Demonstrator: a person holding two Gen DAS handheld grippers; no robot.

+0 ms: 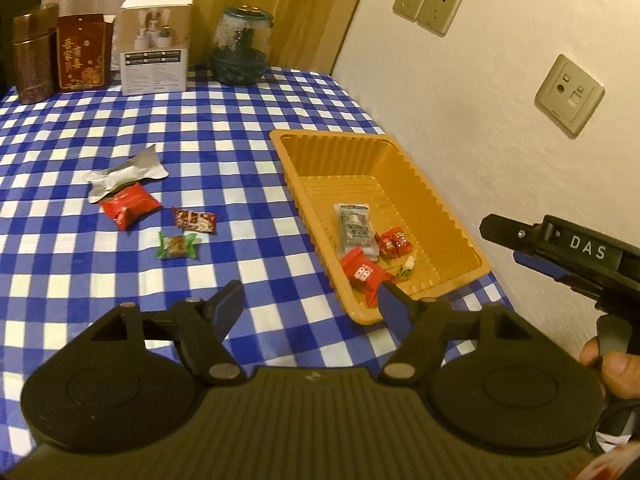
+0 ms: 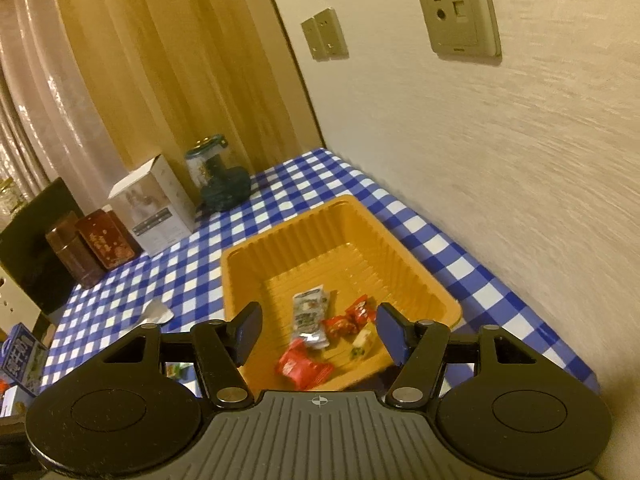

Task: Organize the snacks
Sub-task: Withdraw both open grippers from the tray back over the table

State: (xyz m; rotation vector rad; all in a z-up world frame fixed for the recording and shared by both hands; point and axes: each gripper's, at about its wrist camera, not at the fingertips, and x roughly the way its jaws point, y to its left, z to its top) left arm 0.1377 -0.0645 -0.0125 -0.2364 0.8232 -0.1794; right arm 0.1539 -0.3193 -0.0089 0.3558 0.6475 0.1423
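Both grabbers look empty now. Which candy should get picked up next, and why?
Probably the left gripper, whose jaws stand open and empty, should reach for the green-wrapped candy. It lies nearest of the four snacks still on the checked cloth, while the orange tray already holds several.

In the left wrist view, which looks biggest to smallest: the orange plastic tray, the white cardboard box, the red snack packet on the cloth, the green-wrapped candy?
1. Orange plastic tray
2. White cardboard box, though it stands farther back, so it may really be larger than it looks
3. Red snack packet
4. Green-wrapped candy
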